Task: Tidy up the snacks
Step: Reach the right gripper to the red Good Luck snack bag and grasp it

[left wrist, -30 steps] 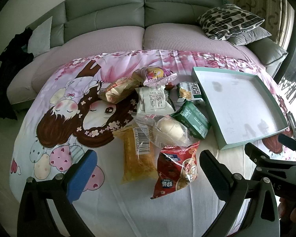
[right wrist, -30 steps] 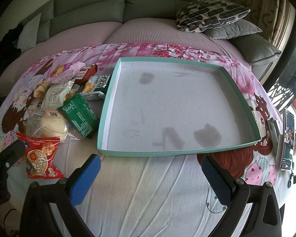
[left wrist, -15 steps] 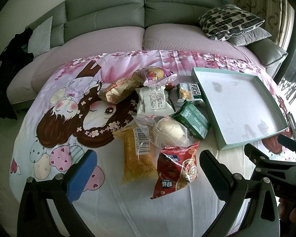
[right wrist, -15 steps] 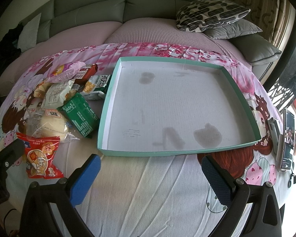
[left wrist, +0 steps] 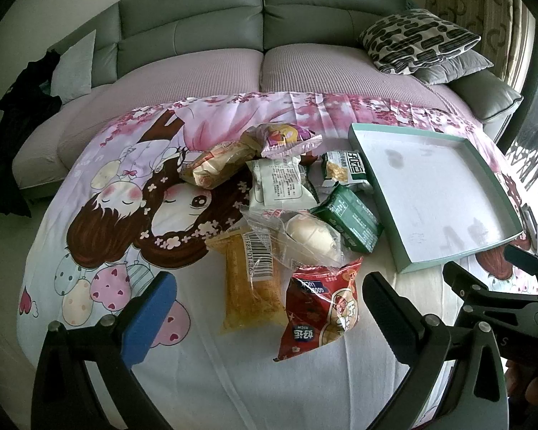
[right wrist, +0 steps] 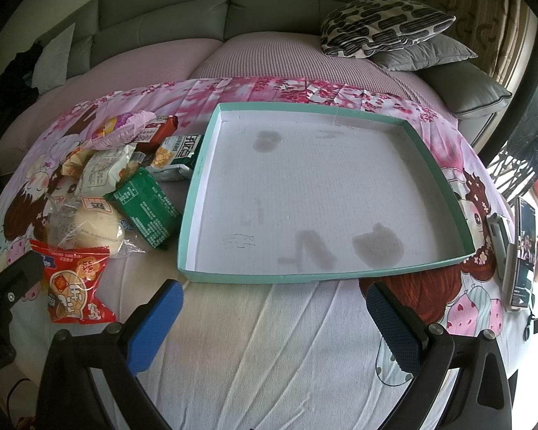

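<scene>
1. While both hover above the cartoon-print sheet (right wrist: 269, 351), the left tool (left wrist: 265, 308) and right tool (right wrist: 272, 308) stand spread wide, grasping nothing.
2. Nearest the left tool lie a red snack bag (left wrist: 322, 304) and a yellow packet (left wrist: 249, 286).
3. Beyond them, a wrapped bun (left wrist: 312, 236), a green pack (left wrist: 351, 222) and further snacks are heaped.
4. Just right of the heap, the teal tray (right wrist: 305, 275) holds only stains.

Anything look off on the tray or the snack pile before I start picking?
The tray holds no snacks, but its white floor has several dark blotches, like stains. The snacks lie in a loose, overlapping heap beside it. Nothing looks spilled or torn.
</scene>
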Demonstrator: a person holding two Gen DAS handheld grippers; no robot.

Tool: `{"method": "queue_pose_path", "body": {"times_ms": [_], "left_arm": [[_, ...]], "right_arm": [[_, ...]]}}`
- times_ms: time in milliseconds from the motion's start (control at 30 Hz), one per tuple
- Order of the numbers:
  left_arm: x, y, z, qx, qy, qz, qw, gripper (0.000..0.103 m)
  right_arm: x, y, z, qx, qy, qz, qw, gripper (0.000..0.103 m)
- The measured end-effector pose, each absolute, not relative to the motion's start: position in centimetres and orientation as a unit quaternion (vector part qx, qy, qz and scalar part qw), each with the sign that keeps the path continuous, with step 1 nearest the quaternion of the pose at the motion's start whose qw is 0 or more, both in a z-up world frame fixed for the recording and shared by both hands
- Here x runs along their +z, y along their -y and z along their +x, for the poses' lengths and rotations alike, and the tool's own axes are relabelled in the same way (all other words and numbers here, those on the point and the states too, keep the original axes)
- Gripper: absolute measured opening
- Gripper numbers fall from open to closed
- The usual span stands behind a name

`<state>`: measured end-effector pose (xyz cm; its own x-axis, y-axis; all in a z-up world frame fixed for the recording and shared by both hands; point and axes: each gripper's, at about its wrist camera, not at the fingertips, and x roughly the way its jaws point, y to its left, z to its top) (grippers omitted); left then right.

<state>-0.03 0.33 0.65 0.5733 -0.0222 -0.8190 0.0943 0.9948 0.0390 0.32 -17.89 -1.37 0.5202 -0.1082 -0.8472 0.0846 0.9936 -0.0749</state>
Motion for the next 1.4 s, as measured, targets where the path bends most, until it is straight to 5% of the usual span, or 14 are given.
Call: {"method": "queue_pose_path", "body": {"times_ms": [567,1400], "left_arm": [[2.0,-6.0,-0.4,0.031,-0.446,-0.002,0.895,0.103],[-2.9,-10.6,1.4,0.062,-0.491,-0.063,0.866,0.103]], "right_arm": [[-1.1,14.1,-0.3,0.052,-0.480,0.026,0.875,0.103],[-3.8,6.3,1.3,0.155,-0.492,0.057,0.854,0.103]]}}
